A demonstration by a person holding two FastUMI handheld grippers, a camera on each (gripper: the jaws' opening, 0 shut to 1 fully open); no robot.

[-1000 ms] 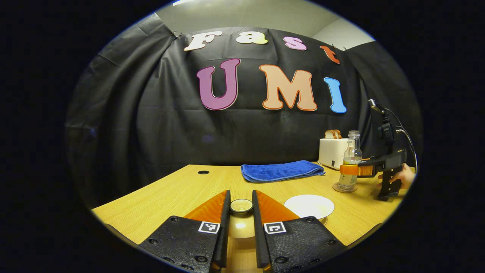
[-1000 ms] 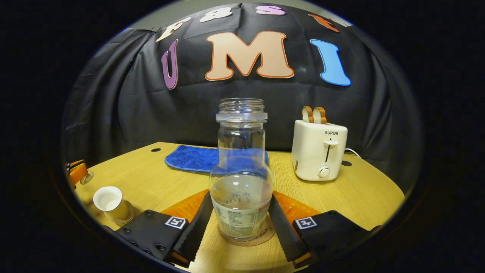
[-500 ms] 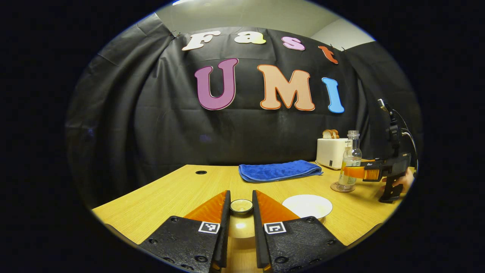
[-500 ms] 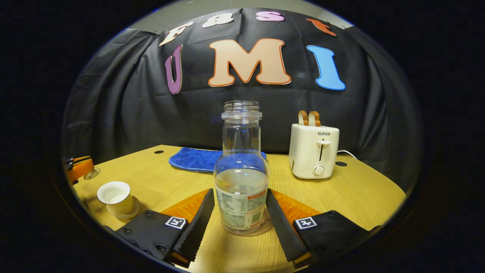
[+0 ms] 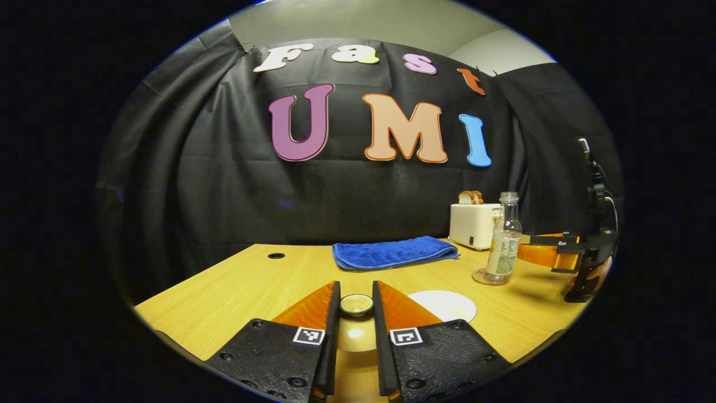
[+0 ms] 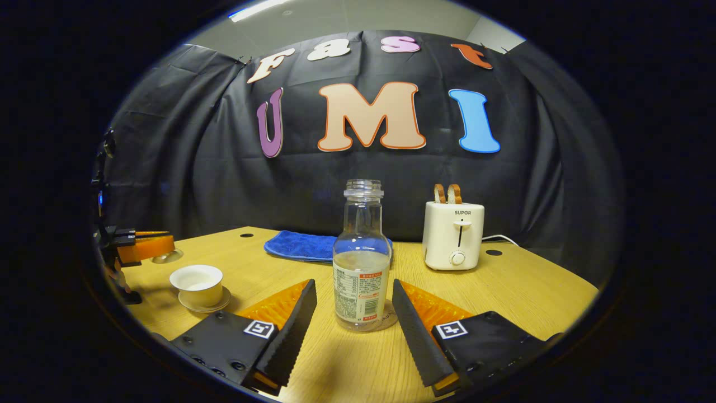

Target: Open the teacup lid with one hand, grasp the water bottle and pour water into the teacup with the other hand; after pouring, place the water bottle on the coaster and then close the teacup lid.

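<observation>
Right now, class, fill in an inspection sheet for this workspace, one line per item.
Surface: wooden table, two round holes near the back.
Job's things: bottle upright on coaster; teacup uncovered on saucer.
Clutter: blue towel; toaster with bread.
Grippers: left gripper shut on lid; right gripper open, apart from the bottle.
Cables: white cord behind toaster.
Surroundings: black cloth wall.

The left gripper point(image 5: 356, 305) clamped the teacup lid point(image 5: 356, 304) by its knob above the wooden table point(image 5: 235, 288). Off to the right, the water bottle point(image 5: 504, 239) stood upright on its coaster point(image 5: 484, 277), the right gripper point(image 5: 545, 251) just beside it, apart.
</observation>
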